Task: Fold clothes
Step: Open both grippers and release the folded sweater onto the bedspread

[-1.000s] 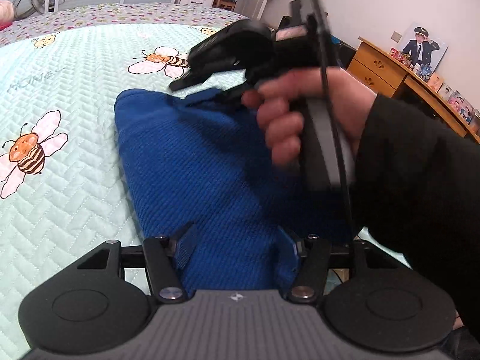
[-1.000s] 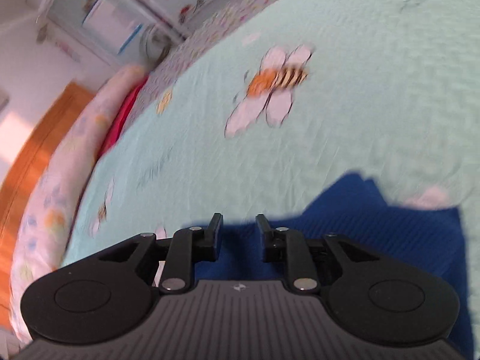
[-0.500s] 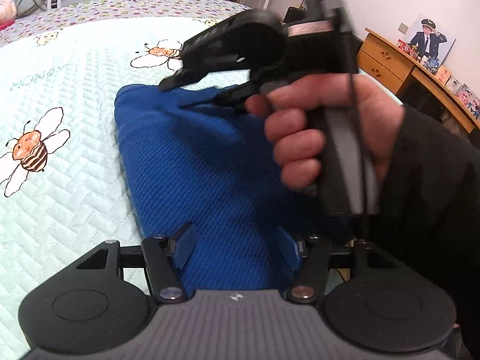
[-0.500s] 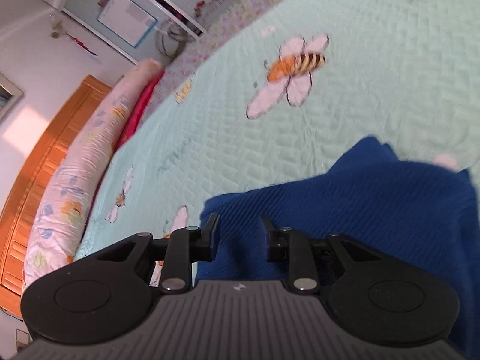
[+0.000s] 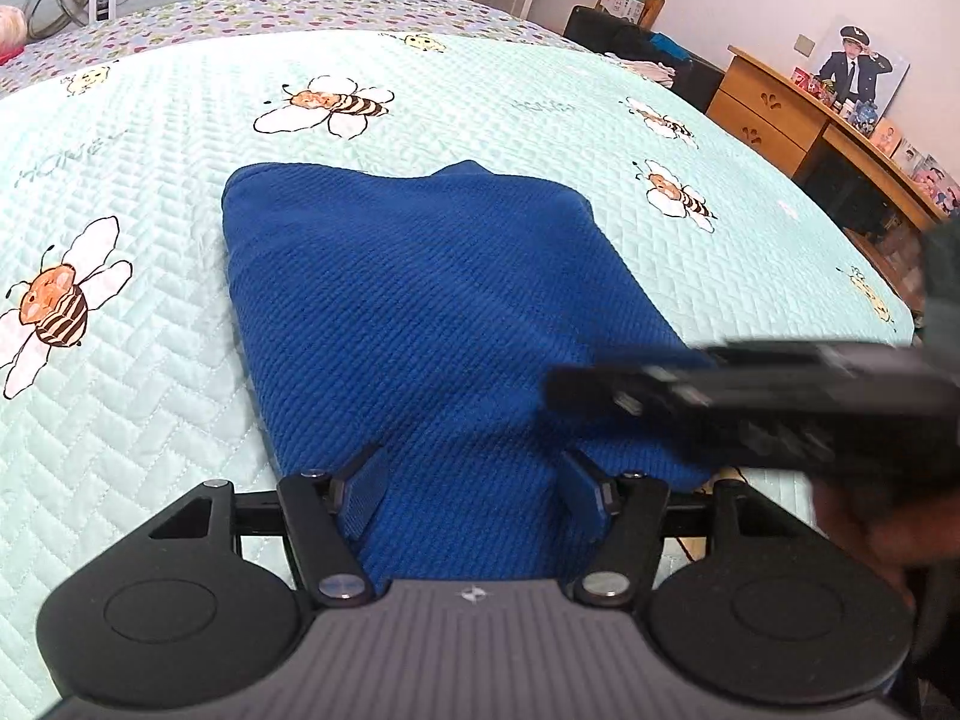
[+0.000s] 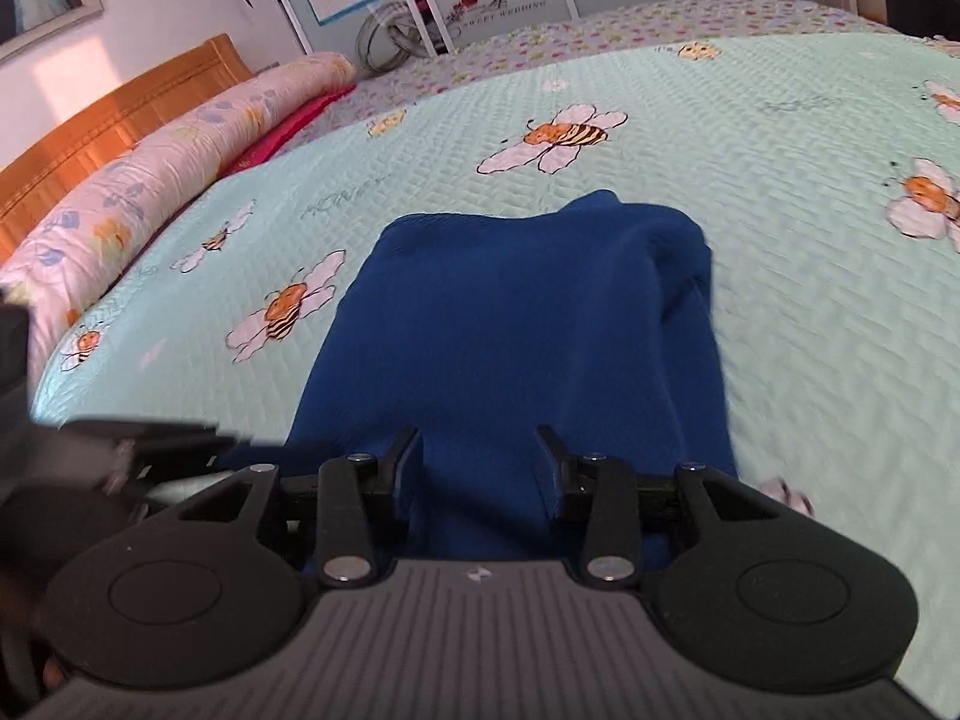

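Both tongs are hanging open over the near end of the blue garment (image 5: 432, 300), gripping nothing.
Left tongs (image 5: 474, 495) are gaping wide, right tongs (image 6: 478, 462) somewhat narrower; the garment is lying as a compact folded oblong on the bee-print bed cover (image 5: 150, 420). Folding is looking mostly finished; perhaps one last fold or smoothing is remaining.

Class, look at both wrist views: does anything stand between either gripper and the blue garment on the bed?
Nothing visible does. The blue knitted garment lies on the bee-print quilt, directly under the open left gripper and the open right gripper, which flank its near edge side by side.
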`<state>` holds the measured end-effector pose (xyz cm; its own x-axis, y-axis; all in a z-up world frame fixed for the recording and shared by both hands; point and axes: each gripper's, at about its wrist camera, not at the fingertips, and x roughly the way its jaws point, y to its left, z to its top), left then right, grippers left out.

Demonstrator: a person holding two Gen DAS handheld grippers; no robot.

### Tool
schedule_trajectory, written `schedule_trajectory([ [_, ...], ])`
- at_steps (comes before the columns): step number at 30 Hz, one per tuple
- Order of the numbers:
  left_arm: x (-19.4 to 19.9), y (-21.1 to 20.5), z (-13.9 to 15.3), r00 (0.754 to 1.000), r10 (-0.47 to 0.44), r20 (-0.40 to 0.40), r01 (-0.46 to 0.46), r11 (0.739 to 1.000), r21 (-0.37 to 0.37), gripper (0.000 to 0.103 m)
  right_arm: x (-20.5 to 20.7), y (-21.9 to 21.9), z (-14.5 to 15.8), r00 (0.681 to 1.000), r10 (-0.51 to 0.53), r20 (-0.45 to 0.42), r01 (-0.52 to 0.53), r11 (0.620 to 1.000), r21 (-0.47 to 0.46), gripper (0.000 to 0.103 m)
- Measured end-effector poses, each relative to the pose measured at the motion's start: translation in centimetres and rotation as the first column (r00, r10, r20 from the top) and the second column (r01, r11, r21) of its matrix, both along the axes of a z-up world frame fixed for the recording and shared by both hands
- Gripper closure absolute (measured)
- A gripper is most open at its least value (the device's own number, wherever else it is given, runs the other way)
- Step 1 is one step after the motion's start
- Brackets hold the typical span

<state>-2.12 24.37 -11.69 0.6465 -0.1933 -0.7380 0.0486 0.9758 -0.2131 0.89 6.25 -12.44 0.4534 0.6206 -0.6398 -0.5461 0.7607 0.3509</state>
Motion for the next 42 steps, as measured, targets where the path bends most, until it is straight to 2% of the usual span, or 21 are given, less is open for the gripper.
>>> schedule_trajectory([
  [2, -0.2, -0.3, -0.2, 1.000, -0.010, 0.007, 0.010, 1.000, 0.027, 0.036, -0.7, -1.0, 0.3, 1.000, -0.027, 0.002, 0.027, 1.000, -0.003, 0.061],
  [6, 0.0, 0.0, -0.4, 1.000, -0.003, 0.008, 0.003, 1.000, 0.020, 0.035, -1.8, -2.1, 0.7, 0.998, -0.049, 0.032, 0.048, 0.999, 0.006, 0.061],
  [8, -0.1, 0.2, -0.3, 1.000, 0.000, 0.009, 0.000, 1.000, 0.012, 0.035, -2.3, -2.3, 0.8, 0.998, -0.045, 0.047, 0.045, 0.999, 0.002, 0.055],
  [11, -0.3, 0.5, -0.2, 1.000, -0.004, 0.011, 0.004, 1.000, 0.005, 0.035, -2.5, -2.6, -0.2, 0.996, -0.058, 0.066, 0.063, 0.995, -0.077, 0.055],
  [12, -0.4, 0.6, 0.0, 1.000, -0.008, 0.013, 0.008, 1.000, -0.001, 0.035, -2.6, -2.9, -0.3, 0.996, -0.058, 0.070, 0.064, 0.995, -0.077, 0.056],
  [16, -0.8, 2.9, 1.9, 0.997, 0.045, 0.064, -0.041, 0.998, -0.056, 0.036, -3.5, -3.8, 0.6, 0.992, -0.070, 0.104, 0.076, 0.996, -0.052, 0.055],
  [19, 0.4, 4.6, 3.1, 0.993, 0.075, 0.094, -0.069, 0.995, -0.066, 0.035, -2.8, -3.4, 1.9, 0.988, -0.077, 0.135, 0.077, 0.997, 0.008, 0.054],
  [25, 5.8, 6.6, 3.5, 0.989, 0.116, 0.087, -0.112, 0.993, -0.043, 0.035, 2.8, 0.5, 2.5, 0.990, -0.091, 0.111, 0.081, 0.993, 0.090, 0.054],
  [28, 9.1, 7.3, 2.6, 0.990, 0.130, 0.057, -0.127, 0.991, -0.045, 0.036, 6.0, 1.7, 1.4, 0.993, -0.108, 0.056, 0.102, 0.989, 0.103, 0.054],
  [30, 11.0, 8.1, 1.4, 0.989, 0.145, 0.024, -0.144, 0.989, -0.032, 0.036, 7.9, 1.3, 0.1, 0.988, -0.153, 0.018, 0.151, 0.985, 0.081, 0.055],
  [31, 11.8, 8.5, 0.7, 0.986, 0.167, 0.008, -0.167, 0.986, -0.014, 0.036, 8.7, 0.6, -0.6, 0.985, -0.171, -0.004, 0.171, 0.981, 0.090, 0.060],
  [32, 12.2, 9.2, 0.1, 0.982, 0.189, -0.008, -0.190, 0.982, -0.018, 0.035, 9.1, -0.4, -1.1, 0.983, -0.182, -0.037, 0.185, 0.975, 0.126, 0.070],
  [34, 12.9, 10.7, -0.9, 0.972, 0.232, -0.041, -0.233, 0.972, -0.035, 0.034, 9.3, -2.3, -1.4, 0.976, -0.203, -0.080, 0.215, 0.958, 0.192, 0.074],
  [36, 12.1, 12.0, -0.6, 0.963, 0.266, -0.039, -0.268, 0.961, -0.068, 0.036, 8.2, -3.6, -0.6, 0.971, -0.235, -0.051, 0.240, 0.946, 0.218, 0.069],
  [37, 11.6, 12.6, -0.5, 0.959, 0.282, -0.037, -0.285, 0.955, -0.086, 0.036, 7.4, -4.0, -0.1, 0.964, -0.266, -0.019, 0.264, 0.943, 0.202, 0.058],
  [38, 10.7, 12.6, -0.1, 0.959, 0.283, -0.024, -0.284, 0.954, -0.094, 0.036, 6.6, -4.3, 0.5, 0.960, -0.281, 0.009, 0.274, 0.941, 0.197, 0.055],
  [42, 6.7, 11.7, 1.4, 0.969, 0.247, 0.027, -0.243, 0.963, -0.119, 0.036, 3.3, -4.9, 1.5, 0.966, -0.258, 0.030, 0.245, 0.943, 0.227, 0.055],
])
